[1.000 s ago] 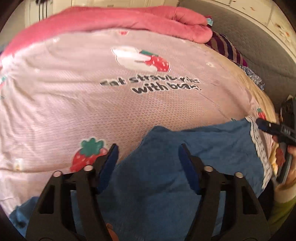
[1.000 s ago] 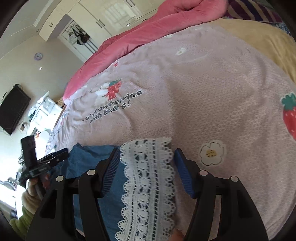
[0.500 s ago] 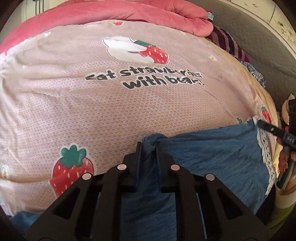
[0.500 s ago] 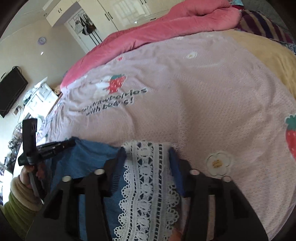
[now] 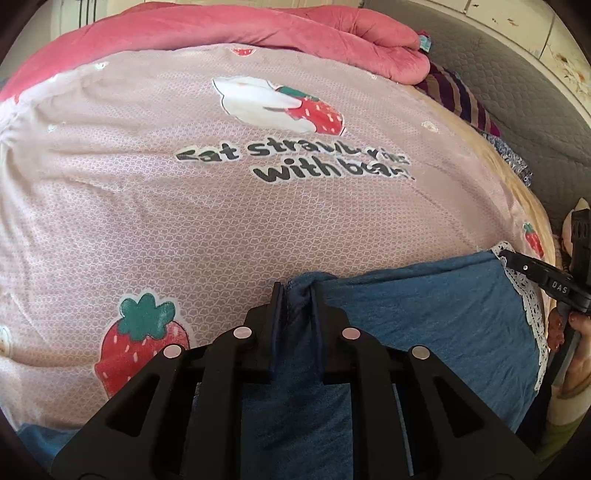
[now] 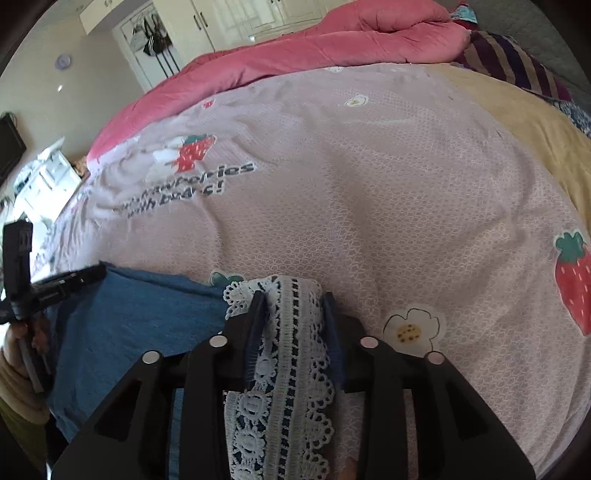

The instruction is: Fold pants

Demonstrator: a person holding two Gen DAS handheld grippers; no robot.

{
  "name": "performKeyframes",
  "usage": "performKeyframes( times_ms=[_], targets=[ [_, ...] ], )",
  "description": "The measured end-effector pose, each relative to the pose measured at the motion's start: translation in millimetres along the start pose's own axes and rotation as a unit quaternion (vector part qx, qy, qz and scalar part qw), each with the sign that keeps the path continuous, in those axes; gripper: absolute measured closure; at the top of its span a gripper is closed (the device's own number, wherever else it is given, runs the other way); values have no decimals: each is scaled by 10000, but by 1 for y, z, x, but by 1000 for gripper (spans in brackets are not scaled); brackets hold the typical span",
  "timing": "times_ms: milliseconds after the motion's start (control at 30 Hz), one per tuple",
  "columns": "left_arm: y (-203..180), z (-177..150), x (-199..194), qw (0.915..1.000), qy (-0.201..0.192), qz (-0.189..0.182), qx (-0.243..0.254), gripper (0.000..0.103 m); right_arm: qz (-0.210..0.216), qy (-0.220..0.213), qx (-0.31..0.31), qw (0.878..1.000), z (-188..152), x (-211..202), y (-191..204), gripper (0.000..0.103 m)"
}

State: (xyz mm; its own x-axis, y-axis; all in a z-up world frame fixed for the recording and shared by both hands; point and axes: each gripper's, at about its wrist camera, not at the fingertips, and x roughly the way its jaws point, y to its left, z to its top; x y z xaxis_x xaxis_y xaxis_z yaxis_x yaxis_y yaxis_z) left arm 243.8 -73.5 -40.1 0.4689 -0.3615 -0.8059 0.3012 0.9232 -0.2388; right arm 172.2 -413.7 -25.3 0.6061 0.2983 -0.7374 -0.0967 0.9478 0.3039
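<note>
Blue pants (image 5: 424,314) with a white lace hem (image 6: 288,332) lie on the near edge of a pink strawberry-print bedsheet (image 5: 258,221). My left gripper (image 5: 295,291) pinches a bunched fold of the blue cloth at the pants' far edge; its jaws are opening slightly with the cloth still pressed between the pads. My right gripper (image 6: 293,299) grips the lace hem, which is gathered between its pads as its jaws also open a little. Each gripper shows in the other's view, the right gripper (image 5: 535,273) on the lace and the left gripper (image 6: 74,277) on the blue cloth (image 6: 140,314).
A rolled pink quilt (image 5: 332,33) lies across the far side of the bed. A striped cloth (image 5: 461,96) and a yellow blanket (image 6: 535,122) are at the far right. A hand (image 6: 22,347) holds the left gripper. White wardrobes (image 6: 221,22) stand beyond the bed.
Both grippers went from wide open to closed on the cloth, the left on the blue fold and the right on the lace hem. The blue cloth has bunched between the left pads.
</note>
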Motion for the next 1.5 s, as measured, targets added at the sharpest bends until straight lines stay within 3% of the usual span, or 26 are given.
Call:
performKeyframes(
  times_ms=[167, 200, 267, 367, 467, 633, 800, 933, 1067, 1200, 1300, 1333, 1367, 1433, 1500],
  targets=[
    [8, -6, -37, 9988, -388, -240, -177, 86, 66, -714, 13, 9974, -16, -51, 6, 46],
    [8, -9, -47, 9984, -484, -239, -177, 81, 110, -793, 33, 9968, -22, -60, 6, 44],
    [11, -21, -74, 9968, -744, -231, -203, 57, 201, -846, 59, 9962, -41, -75, 8, 43],
    [17, -46, -114, 9938, -1063, -2, -333, 52, 350, -665, 78, 9971, -68, -87, 9, 42],
    [25, -79, -144, 9909, -1231, 312, -439, 49, 111, -476, -95, 9988, -87, -100, 10, 38],
    [48, -134, -184, 9803, -1452, 1060, -823, 47, 122, -307, -103, 9994, -109, -112, 13, 38],
    [83, -165, -204, 9739, -1415, 1186, -1323, 42, 110, -66, 31, 9999, -124, -108, 14, 38],
    [95, -174, -202, 9736, -1285, 1127, -1510, 35, 55, 161, 242, 9996, -126, -98, 10, 38],
    [91, -176, -193, 9766, -1228, 1028, -1438, 32, 273, 181, 428, 9985, -126, -101, 9, 38],
    [94, -172, -184, 9744, -1178, 1055, -1601, 32, 303, 283, 514, 9978, -129, -100, 9, 40],
    [101, -172, -174, 9714, -1062, 1059, -1843, 32, 380, 404, 598, 9967, -132, -95, 9, 49],
    [101, -170, -170, 9704, -1014, 1184, -1843, 35, 344, 412, 563, 9970, -132, -94, 10, 53],
    [102, -170, -167, 9694, -964, 1304, -1841, 50, 228, 405, 480, 9978, -132, -93, 12, 58],
    [103, -167, -160, 9675, -931, 1531, -1783, 62, 121, 350, 385, 9986, -131, -95, 14, 72],
    [107, -166, -156, 9677, -881, 1549, -1780, 65, 102, 283, 333, 9990, -131, -99, 16, 79]
  ],
)
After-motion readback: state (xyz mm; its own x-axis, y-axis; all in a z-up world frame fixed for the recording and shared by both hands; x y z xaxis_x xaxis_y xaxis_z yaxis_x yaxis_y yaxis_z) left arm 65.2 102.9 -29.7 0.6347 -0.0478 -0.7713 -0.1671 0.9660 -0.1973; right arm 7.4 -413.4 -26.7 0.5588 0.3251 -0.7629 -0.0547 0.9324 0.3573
